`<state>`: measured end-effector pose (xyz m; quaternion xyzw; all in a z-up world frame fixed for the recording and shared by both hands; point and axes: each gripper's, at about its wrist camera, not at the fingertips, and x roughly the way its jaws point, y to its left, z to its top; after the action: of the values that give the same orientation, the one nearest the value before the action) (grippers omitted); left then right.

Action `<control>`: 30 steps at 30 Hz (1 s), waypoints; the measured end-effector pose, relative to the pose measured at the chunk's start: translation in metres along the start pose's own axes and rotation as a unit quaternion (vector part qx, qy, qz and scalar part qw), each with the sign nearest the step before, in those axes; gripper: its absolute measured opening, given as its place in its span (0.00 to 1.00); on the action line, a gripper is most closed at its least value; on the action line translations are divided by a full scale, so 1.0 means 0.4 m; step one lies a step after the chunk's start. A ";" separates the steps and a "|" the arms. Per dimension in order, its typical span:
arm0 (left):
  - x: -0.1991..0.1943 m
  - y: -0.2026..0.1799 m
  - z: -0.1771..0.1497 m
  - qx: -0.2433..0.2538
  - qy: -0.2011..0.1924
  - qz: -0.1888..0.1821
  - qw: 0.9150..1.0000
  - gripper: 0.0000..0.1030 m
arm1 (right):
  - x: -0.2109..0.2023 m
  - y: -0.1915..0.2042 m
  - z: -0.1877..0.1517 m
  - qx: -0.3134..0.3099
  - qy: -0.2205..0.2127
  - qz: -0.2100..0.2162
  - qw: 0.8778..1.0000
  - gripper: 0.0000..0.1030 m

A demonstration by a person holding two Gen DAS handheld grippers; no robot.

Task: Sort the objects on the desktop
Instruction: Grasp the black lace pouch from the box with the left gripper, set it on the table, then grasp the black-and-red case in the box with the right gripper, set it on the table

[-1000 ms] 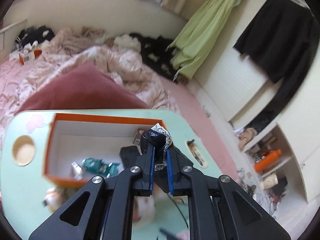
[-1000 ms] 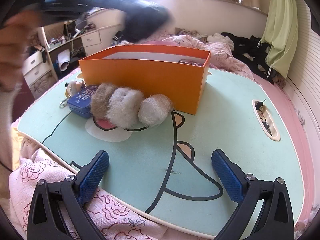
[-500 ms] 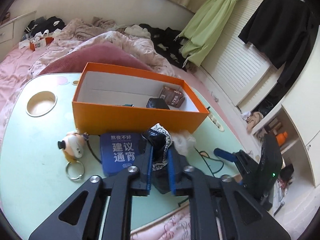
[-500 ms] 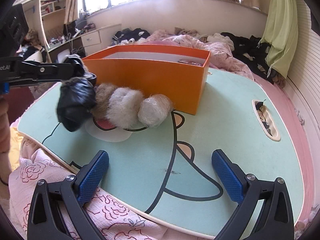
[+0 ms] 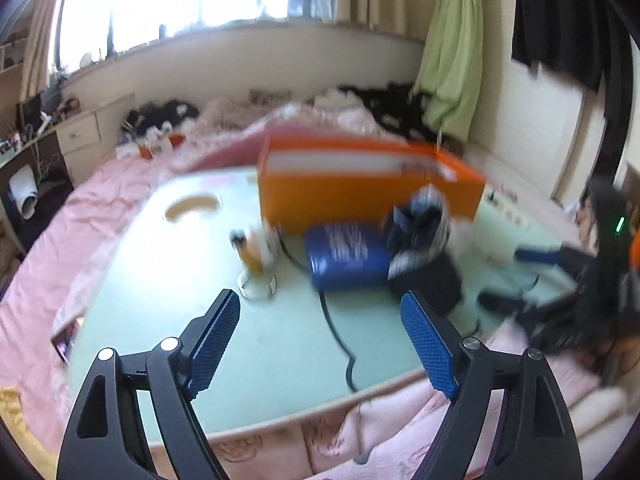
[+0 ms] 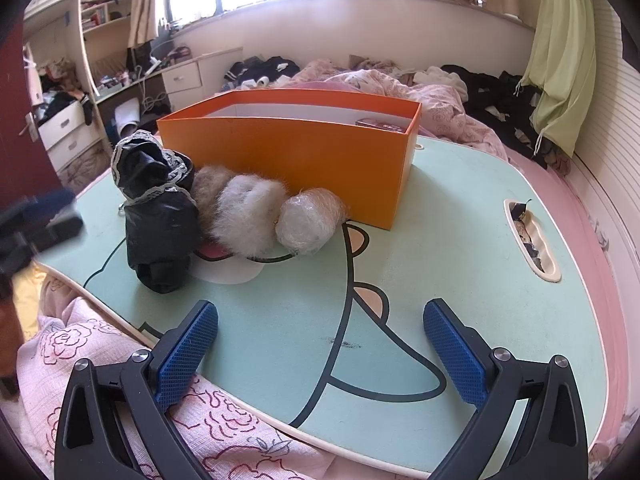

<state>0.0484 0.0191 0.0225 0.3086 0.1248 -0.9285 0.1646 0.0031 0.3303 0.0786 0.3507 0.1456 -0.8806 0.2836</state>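
Nearest, the right tool (image 6: 320,340) hangs with jaws spread wide and empty over the green counter (image 6: 460,280). The left tool (image 5: 320,324), blurred, stands released too; its jaws have just been opening, nothing between them. The black lace-trimmed bundle (image 6: 158,208) it gripped a moment ago now sits on the counter against the fluffy balls (image 6: 248,216), hiding the blue tin (image 5: 348,256) from the right view. Behind, the orange box (image 6: 304,152) hides most of its contents.

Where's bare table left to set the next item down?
Free: the green table between the orange box and the slot tray, and the near strip ahead of the right gripper. Crowded: left of the box, where the black lace-trimmed bundle, furry pieces and blue tin sit.
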 end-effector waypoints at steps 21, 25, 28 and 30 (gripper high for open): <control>0.087 -0.008 -0.047 0.003 -0.036 0.031 0.999 0.99 | -0.047 -0.015 0.047 -0.014 -0.025 -0.002 1.000 0.84; 0.081 -0.013 -0.048 0.002 -0.042 0.032 0.999 1.00 | -0.109 -0.034 0.188 0.000 -0.067 0.032 0.997 0.84; 0.076 -0.015 -0.051 0.001 -0.047 0.033 0.998 1.00 | -0.051 -0.067 0.327 0.037 0.001 0.092 0.995 0.84; 0.075 -0.015 -0.051 0.001 -0.048 0.033 0.998 1.00 | 0.027 -0.080 0.402 0.058 0.070 0.109 0.990 0.84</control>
<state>0.0343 0.0244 -0.0110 0.2680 0.1060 -0.9362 0.2009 -0.1083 0.2784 0.1872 0.4411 0.0749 -0.8244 0.3466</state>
